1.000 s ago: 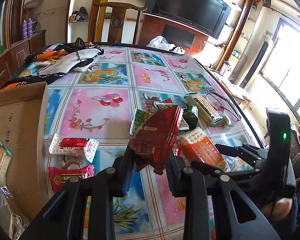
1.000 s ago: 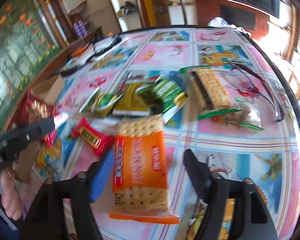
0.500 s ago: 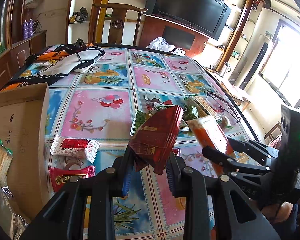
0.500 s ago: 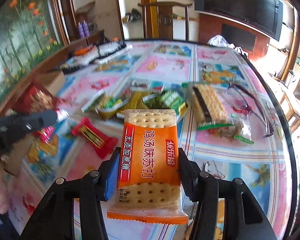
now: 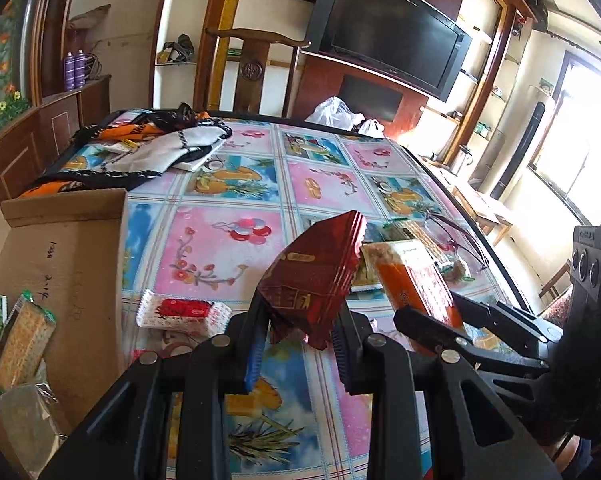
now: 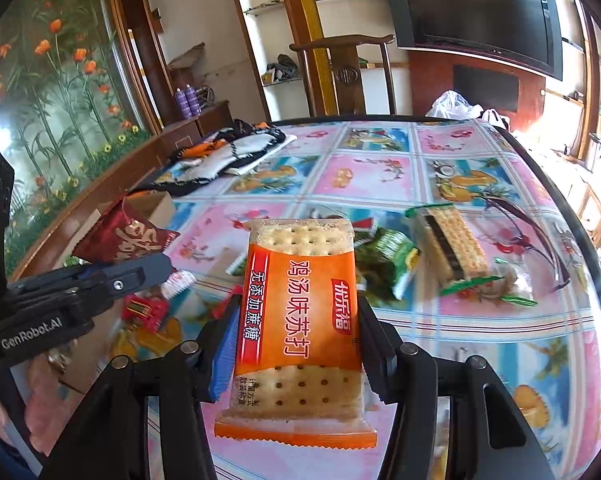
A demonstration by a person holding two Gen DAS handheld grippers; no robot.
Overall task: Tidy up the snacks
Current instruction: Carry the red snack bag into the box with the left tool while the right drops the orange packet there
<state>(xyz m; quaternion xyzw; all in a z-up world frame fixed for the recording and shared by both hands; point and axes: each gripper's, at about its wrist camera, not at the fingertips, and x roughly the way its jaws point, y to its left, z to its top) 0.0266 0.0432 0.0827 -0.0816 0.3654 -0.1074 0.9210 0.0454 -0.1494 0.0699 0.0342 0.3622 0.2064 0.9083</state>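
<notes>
In the left wrist view, the left gripper has its fingers closed narrow on a dark red snack packet, which stands up tilted at the centre of the frame, lifted clear of the worktop. At the left edge an open cardboard box holds a cracker pack. A white and red candy wrapper lies flat on the worktop just right of the box.

In the right wrist view, the right gripper clamps its fingers on the long sides of an orange cracker packet, held above the worktop at lower centre. Right of it, at mid frame, a green-edged cracker pack and some green packets lie on the worktop. A small red packet lies at lower left, under the other gripper
</notes>
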